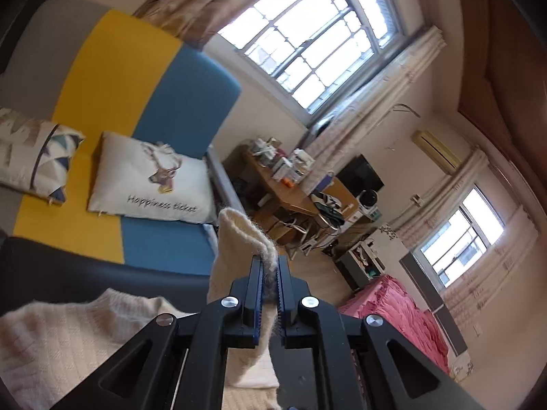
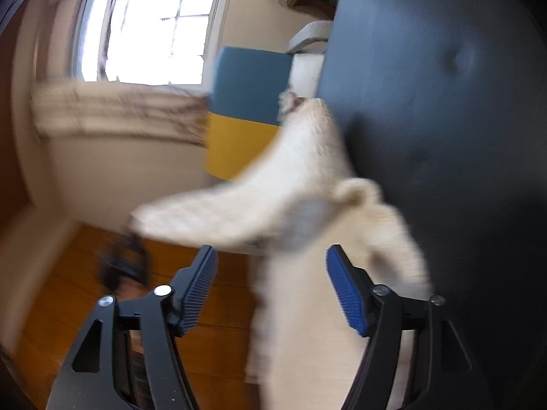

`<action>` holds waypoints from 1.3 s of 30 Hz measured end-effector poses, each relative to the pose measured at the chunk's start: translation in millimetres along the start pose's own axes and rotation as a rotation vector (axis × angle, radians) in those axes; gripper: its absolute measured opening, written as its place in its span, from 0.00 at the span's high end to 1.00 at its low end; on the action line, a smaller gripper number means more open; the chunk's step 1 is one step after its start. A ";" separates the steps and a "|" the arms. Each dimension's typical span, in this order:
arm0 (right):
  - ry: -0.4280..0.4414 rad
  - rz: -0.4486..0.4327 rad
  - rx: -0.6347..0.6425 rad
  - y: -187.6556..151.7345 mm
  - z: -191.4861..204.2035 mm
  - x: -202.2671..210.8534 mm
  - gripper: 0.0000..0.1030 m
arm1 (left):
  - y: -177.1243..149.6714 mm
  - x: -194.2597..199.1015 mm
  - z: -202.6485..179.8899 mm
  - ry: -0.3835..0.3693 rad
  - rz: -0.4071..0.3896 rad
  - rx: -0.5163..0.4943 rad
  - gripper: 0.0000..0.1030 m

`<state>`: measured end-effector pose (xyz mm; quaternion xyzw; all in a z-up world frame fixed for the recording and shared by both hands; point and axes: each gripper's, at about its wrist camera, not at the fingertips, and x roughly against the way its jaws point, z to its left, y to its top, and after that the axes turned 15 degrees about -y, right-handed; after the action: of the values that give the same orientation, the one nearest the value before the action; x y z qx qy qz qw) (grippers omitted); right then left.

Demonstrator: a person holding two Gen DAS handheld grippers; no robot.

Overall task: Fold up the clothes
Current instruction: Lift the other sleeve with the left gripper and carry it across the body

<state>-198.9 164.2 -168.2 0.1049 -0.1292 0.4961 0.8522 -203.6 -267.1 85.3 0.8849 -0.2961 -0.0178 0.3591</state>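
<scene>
Two hand-held grippers at work on one cream knitted sweater (image 1: 65, 335). Left hand-held gripper (image 1: 270, 273) clamped tight on a fold of that sweater, blue pads pressed together with a grey-fuzzed edge pinched between them, the cream knit rising just past the fingertips and hanging down below. More of the same sweater bunched at the near left, spread over a dark padded surface (image 1: 85, 273).

Right hand-held gripper (image 2: 271, 266) with jaws wide apart, blue pads clear of the cloth on both sides. Sweater (image 2: 307, 205) blurred here, draped ahead of and between the open fingers, one flap stretched out to the left, the rest trailing down toward the near edge. No contact between pads and knit to be seen. Same dark padded surface (image 2: 444, 136) filling the right side, close behind the sweater.

Beyond the left hand-held gripper: a headboard (image 1: 136, 85) in grey, yellow and blue panels at far left, a white pillow (image 1: 150, 181) with a deer print and a patterned pillow (image 1: 34, 157) leaning against it. Barred window (image 1: 314, 34) with curtains at far centre. Cluttered wooden desk (image 1: 280, 184) below it, a pink bedspread (image 1: 403, 311) at near right, a second window (image 1: 461, 235) further right. Wooden floor (image 2: 85, 273) at near left under the right hand-held gripper.
</scene>
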 end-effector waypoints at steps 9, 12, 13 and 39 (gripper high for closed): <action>0.035 0.049 -0.132 7.4 14.5 -50.4 0.10 | -9.3 26.7 28.0 0.004 0.013 0.029 0.95; -0.041 0.072 -0.123 6.0 20.8 -71.8 0.10 | -10.1 28.0 25.0 -0.001 0.027 0.007 0.95; -0.075 0.071 -0.121 5.5 21.5 -79.3 0.10 | -10.5 27.4 23.1 -0.003 0.033 0.003 0.95; -0.192 -0.148 -0.135 63.6 3.3 -56.2 0.10 | -88.9 27.3 119.3 0.209 0.144 0.145 0.95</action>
<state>-281.5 148.1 -180.1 0.1037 -0.2353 0.4097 0.8752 -164.8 -305.9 -55.6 0.8821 -0.3202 0.1214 0.3234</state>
